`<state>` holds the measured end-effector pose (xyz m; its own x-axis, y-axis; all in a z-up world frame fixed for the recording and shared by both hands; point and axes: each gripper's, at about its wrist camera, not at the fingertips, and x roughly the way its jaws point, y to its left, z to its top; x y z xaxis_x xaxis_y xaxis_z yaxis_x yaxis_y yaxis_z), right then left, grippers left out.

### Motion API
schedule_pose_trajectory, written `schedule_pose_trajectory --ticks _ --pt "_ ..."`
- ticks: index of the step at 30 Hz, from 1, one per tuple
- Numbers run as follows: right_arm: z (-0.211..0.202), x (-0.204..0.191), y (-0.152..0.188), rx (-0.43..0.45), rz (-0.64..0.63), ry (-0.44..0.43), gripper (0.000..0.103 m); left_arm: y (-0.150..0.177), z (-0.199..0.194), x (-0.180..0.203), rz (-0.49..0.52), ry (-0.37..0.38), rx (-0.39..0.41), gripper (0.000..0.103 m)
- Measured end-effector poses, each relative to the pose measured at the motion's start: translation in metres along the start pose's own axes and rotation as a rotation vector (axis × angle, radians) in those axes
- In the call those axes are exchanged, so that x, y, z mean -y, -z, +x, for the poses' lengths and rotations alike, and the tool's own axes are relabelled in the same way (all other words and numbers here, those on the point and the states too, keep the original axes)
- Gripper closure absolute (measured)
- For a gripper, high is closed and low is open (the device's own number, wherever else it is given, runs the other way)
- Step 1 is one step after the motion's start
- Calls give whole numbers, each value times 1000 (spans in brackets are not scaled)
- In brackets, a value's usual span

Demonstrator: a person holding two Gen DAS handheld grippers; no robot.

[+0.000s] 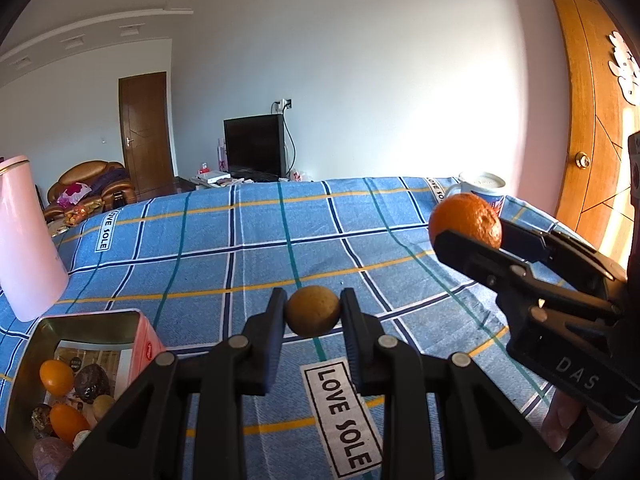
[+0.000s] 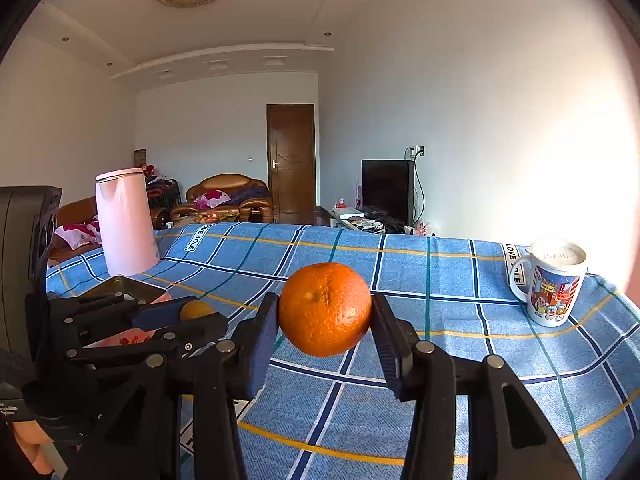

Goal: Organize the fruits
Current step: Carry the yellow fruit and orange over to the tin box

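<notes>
Black plastic fingers (image 1: 276, 320) with silver rivets; one body stamped "DAS".

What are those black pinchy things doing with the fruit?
A person is sorting fruit with a clamp-like gripper in each hand. The left gripper is shut on a small brownish-yellow fruit, and the right gripper is shut on an orange. Both are held up above the blue checked cloth. A tin box on the left already holds several fruits.
</notes>
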<state>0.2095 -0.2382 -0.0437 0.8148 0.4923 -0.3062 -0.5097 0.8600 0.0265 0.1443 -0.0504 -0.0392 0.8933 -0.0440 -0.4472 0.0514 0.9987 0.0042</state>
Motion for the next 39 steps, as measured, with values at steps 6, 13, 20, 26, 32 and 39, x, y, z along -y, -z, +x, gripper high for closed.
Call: schedule_pose_trajectory --ticks 6,13,20,26,32,39 --pt "-3 -3 0 9 -10 2 55 1 -6 -4 -4 0 19 74" --pt "-5 -12 2 -10 9 -31 55 6 -22 -14 -22 4 34 74" --pt "6 -40 -1 -34 -8 -92 55 7 -39 -40 -62 -18 49 74" --pt "12 -54 -5 -44 -11 -123 55 6 -51 -62 -96 -41 61 74" --pt "17 -74 -15 -42 -32 -162 55 8 -61 -84 -124 -66 67 74" --pt "27 -101 -22 -49 -64 -202 55 12 -68 -105 -143 -103 58 74"
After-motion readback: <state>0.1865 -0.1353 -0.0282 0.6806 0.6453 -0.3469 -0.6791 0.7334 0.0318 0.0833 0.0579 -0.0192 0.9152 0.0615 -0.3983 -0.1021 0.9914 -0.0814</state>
